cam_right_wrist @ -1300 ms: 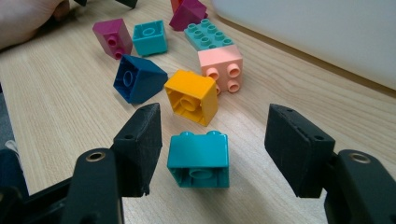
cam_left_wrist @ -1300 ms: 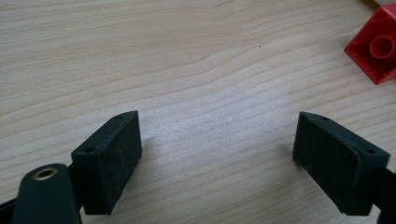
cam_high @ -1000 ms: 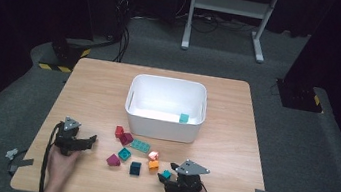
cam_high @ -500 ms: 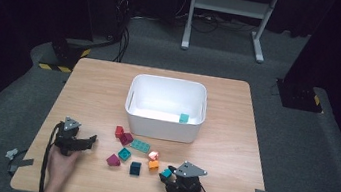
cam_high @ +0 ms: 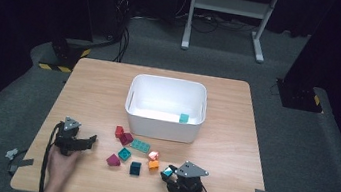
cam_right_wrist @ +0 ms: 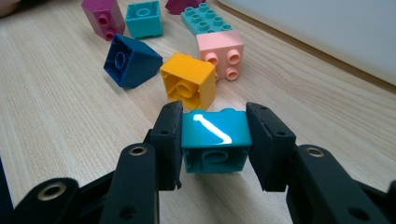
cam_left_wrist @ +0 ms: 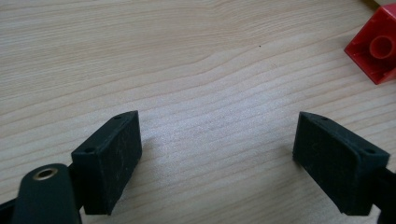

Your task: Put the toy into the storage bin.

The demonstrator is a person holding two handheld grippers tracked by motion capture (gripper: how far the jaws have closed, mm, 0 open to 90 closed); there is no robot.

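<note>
My right gripper (cam_high: pixel 168 172) (cam_right_wrist: pixel 215 125) sits low over the front of the table. Its jaws have just been closing and now press both sides of a teal brick (cam_right_wrist: pixel 211 157) (cam_high: pixel 167 171), which rests on the wood. Just beyond it lie an orange brick (cam_right_wrist: pixel 189 84), a pink brick (cam_right_wrist: pixel 220 52) and a dark blue brick (cam_right_wrist: pixel 128 60). My left gripper (cam_high: pixel 90 141) (cam_left_wrist: pixel 217 156) rests at the front left, open over bare wood. A red brick (cam_left_wrist: pixel 379 50) lies to its far right.
A white bin (cam_high: pixel 130 95) stands mid-table with a teal brick (cam_high: pixel 184 118) inside. In front of it lie several loose bricks, among them a red brick (cam_high: pixel 119 130), a teal plate (cam_high: pixel 140 146) and a magenta brick (cam_high: pixel 113 159). Dark floor surrounds the table.
The right gripper's jaws have drawn in onto the teal brick. Both hands have kept their places.
</note>
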